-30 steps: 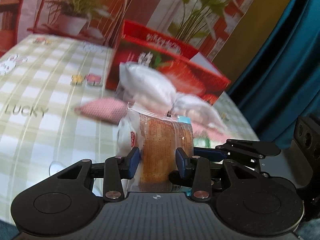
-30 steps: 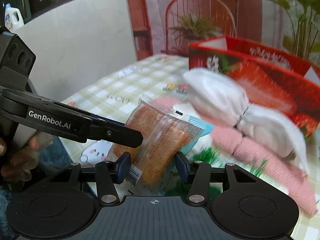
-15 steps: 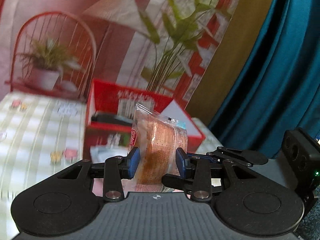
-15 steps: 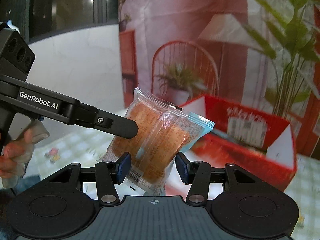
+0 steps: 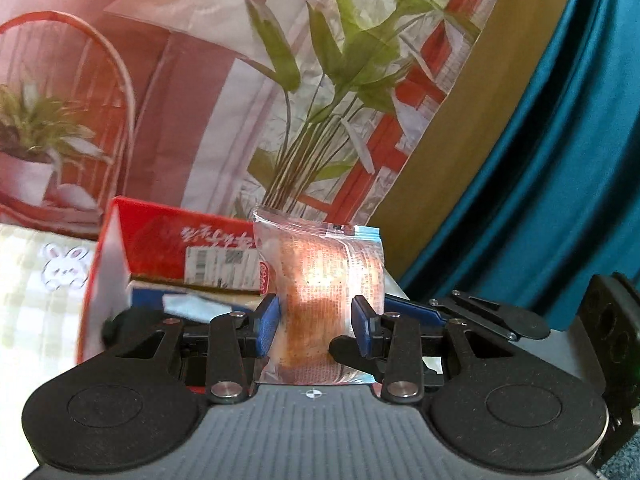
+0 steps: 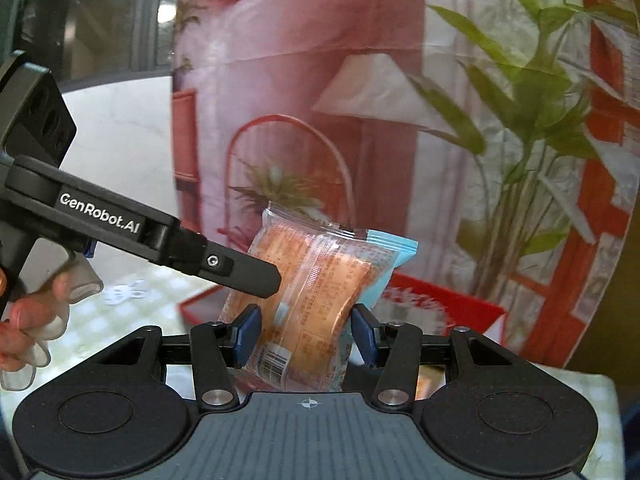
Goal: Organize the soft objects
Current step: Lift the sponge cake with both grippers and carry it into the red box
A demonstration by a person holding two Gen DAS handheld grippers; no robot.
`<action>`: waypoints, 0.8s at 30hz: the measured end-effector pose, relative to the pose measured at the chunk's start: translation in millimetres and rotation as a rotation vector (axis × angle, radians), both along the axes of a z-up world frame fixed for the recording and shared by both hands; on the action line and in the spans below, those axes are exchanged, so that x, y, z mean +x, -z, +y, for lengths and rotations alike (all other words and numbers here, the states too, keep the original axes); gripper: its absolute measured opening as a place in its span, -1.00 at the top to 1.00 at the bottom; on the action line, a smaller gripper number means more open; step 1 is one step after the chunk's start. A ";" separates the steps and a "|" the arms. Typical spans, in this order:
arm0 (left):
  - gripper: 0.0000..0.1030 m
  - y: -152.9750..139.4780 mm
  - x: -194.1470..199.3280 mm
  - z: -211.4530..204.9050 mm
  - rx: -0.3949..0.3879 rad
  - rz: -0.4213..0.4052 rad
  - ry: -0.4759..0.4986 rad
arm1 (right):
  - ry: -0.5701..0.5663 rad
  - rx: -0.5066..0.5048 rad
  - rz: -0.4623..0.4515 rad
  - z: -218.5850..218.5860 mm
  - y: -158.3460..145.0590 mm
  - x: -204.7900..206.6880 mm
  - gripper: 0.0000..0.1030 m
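Crinkly clear plastic is wrapping the bread packet (image 5: 320, 304), and both grippers are pinching it at once. The left gripper (image 5: 316, 324) is clamping its blue pads narrowly on the packet's lower half, so the bread is standing upright between them with its sealed top edge pointing up. The right gripper (image 6: 306, 334) is squeezing the same packet from another side; in its view the packet is leaning over to the right, blue-trimmed corner uppermost, and the left tool's black finger is lying across the wrapper's upper left. Sharing the load this way is probably keeping a soft, slippery bag from sagging or twisting out of a single pinch. Behind and below the packet, the open red box (image 5: 168, 236) is sitting on the checked tablecloth (image 5: 36, 292), with something blue and white already inside. My guess is that the packet is being carried there, held high enough to be clearing the red wall.
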State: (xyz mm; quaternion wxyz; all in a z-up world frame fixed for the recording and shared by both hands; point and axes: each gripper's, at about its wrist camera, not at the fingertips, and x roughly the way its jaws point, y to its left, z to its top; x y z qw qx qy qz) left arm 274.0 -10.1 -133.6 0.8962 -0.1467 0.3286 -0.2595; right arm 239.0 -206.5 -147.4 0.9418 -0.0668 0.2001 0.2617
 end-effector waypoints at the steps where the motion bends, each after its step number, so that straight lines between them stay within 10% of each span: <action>1: 0.21 1.8 6.8 -4.9 0.005 0.002 0.002 | 0.008 -0.011 -0.003 -1.9 2.0 6.7 0.10; 24: 0.21 68.0 107.5 -52.1 0.057 0.185 -0.026 | 0.113 -0.127 0.226 -16.8 61.3 127.9 0.13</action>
